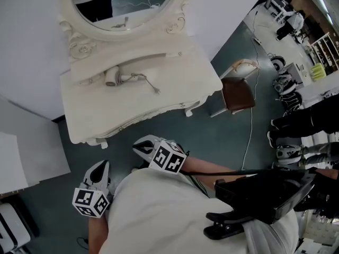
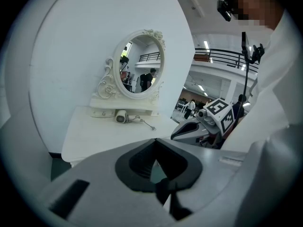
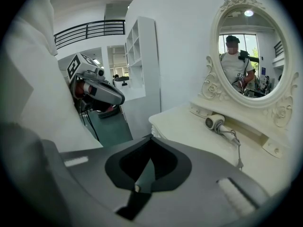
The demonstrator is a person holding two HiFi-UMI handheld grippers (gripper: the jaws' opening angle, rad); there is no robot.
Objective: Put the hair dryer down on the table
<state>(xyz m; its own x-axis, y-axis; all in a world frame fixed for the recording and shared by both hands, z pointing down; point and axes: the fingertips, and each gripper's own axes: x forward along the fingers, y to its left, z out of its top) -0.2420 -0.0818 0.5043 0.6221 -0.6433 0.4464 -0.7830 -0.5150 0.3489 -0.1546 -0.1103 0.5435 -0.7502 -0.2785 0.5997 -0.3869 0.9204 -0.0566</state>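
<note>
Closest to the head camera: person's white-shirted torso (image 1: 175, 216), filling the lower frame.

Cream carved dressing table (image 1: 132, 112) stands ahead on the grey-green floor, against the white wall. I note an oval mirror in a scrolled cream frame (image 1: 119, 33) rising from its back edge.

Left gripper, grey and white with a marker cube (image 1: 102, 165): jaws clenched together, nothing between them, held low beside the torso and well short of the table's front edge. Right gripper, same build (image 1: 137, 146): jaws likewise closed and empty, a little nearer the front edge.

White hair dryer (image 1: 112, 77) lies on its side on the table top near the back edge, just in front of the mirror base, left of centre. Its thin cord (image 1: 144, 79) trails right, ending in a plug (image 1: 157, 90).
</note>
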